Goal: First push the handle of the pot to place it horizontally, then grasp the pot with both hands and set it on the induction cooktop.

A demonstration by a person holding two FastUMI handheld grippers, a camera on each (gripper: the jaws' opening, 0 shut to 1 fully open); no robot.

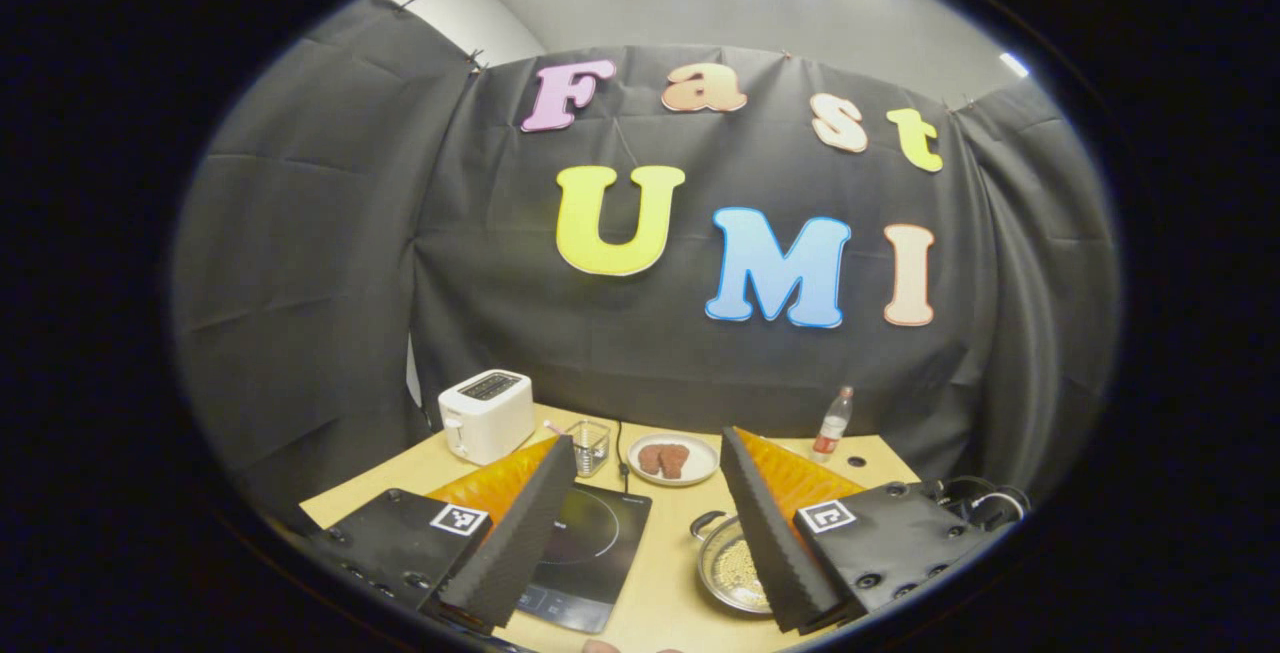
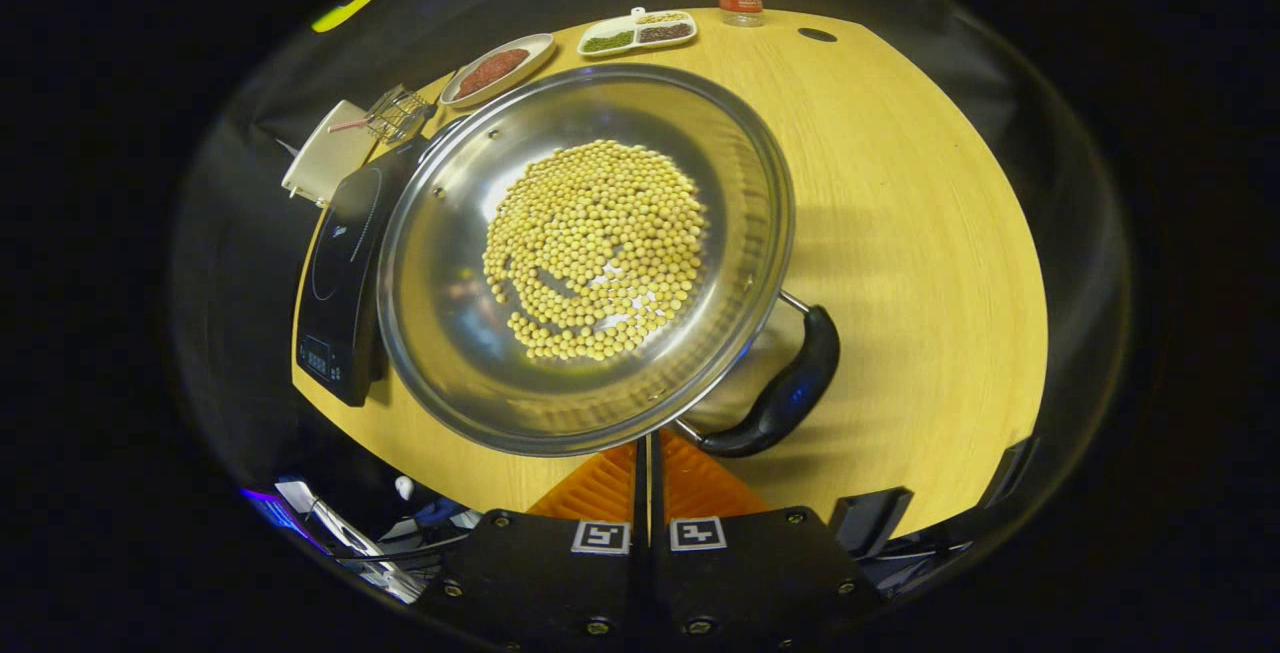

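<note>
Right tool [image 2: 648, 453] pressed together, tips just beside pot [image 2: 585, 253] rim, near handle [image 2: 785, 393]. Handle slanted – we judge push step in hand. Left tool [image 1: 648, 518] spread, holding nothing. Pot on bench [image 2: 900, 213], cooktop [image 2: 345, 273] just beside – both-tool lift comes later.

Left gripper [image 1: 648, 523] hovering above the table, pointing forward at the booth's back wall, its two fingers [image 1: 520, 533] spreading wide apart with nothing between them, right gripper [image 2: 648, 473] pointing steeply downward, its fingers [image 2: 600, 483] pressing together, jaws closing flat against each other
</note>
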